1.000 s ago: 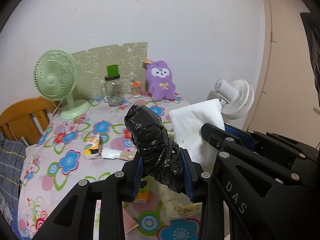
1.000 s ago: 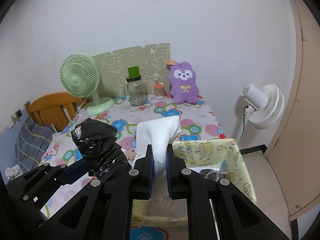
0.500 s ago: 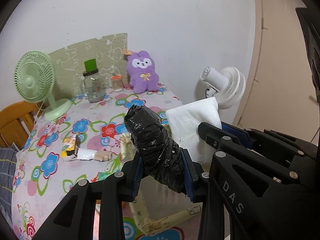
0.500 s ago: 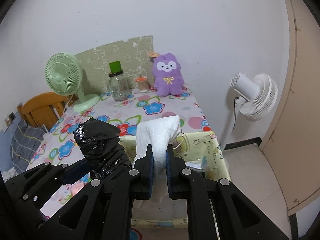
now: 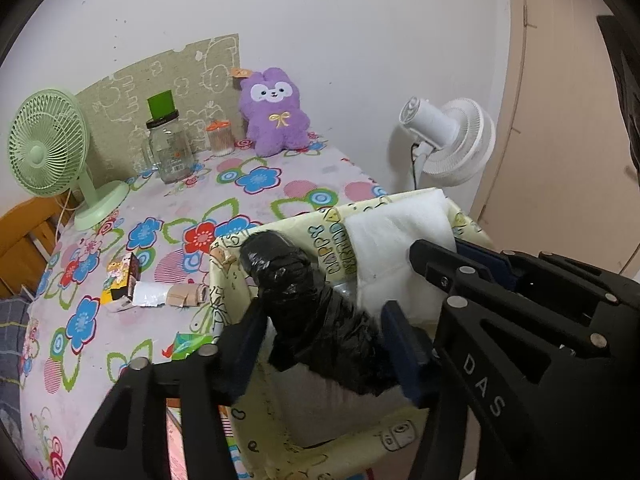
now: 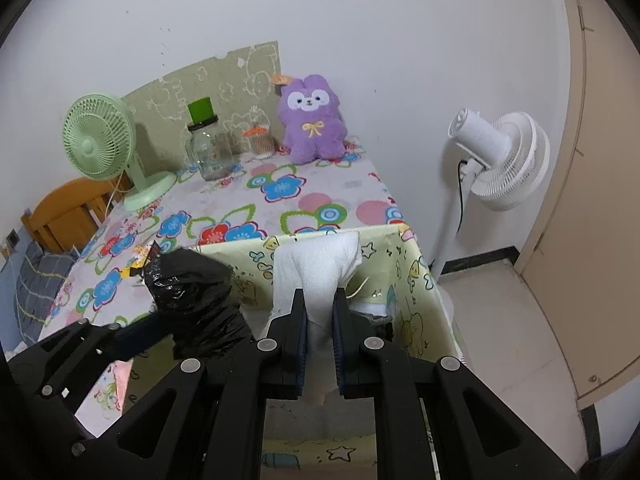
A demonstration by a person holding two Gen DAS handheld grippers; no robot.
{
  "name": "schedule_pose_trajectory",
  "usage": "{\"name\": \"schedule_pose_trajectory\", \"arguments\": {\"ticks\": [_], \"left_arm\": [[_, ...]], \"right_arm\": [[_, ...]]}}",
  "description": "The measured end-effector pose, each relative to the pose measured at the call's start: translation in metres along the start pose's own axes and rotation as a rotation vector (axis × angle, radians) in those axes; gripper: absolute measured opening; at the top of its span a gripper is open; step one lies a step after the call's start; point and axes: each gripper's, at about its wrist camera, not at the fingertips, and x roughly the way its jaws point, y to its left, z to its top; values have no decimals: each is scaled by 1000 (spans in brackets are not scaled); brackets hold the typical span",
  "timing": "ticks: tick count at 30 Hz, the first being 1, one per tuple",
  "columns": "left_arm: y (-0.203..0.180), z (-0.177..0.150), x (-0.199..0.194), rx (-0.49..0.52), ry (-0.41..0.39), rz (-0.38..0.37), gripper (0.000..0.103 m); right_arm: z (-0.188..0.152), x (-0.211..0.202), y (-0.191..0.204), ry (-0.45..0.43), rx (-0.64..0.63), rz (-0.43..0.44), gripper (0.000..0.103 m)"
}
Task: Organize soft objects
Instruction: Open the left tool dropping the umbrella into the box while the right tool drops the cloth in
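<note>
My left gripper point(image 5: 320, 338) is open; its jaws stand apart on either side of a crumpled black plastic bag point(image 5: 308, 304), which sits between them over a pale yellow fabric basket point(image 5: 280, 232). My right gripper point(image 6: 319, 316) is shut on a folded white cloth point(image 6: 316, 268), held above the same basket point(image 6: 404, 272). The cloth point(image 5: 396, 240) and the right gripper also show in the left wrist view. The bag point(image 6: 196, 296) shows at the left of the right wrist view.
The basket stands at the near right corner of a table with a flowered cloth point(image 5: 168, 216). On it are a green fan point(image 5: 52, 152), a glass jar point(image 5: 168, 152), a purple plush toy point(image 5: 276, 112) and small packets point(image 5: 132, 284). A white floor fan point(image 6: 496, 160) stands right.
Both grippers moved forward and down over the basket. The left gripper's jaws have spread apart from the black bag. The right gripper still holds the cloth.
</note>
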Motion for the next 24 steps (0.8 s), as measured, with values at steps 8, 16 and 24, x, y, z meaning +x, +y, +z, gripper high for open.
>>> {"name": "schedule_pose_trajectory", "arguments": {"ticks": [8, 16, 24], "left_arm": [[1, -4, 1, 25, 9, 23, 77], [5, -5, -17, 31, -17, 26, 86], [21, -13, -43, 23, -60, 34, 93]], "right_arm": [[-3, 7, -1, 30, 15, -11, 27], [-6, -22, 7, -44, 14, -39, 69], [-12, -47, 25, -82, 21, -50, 76]]}}
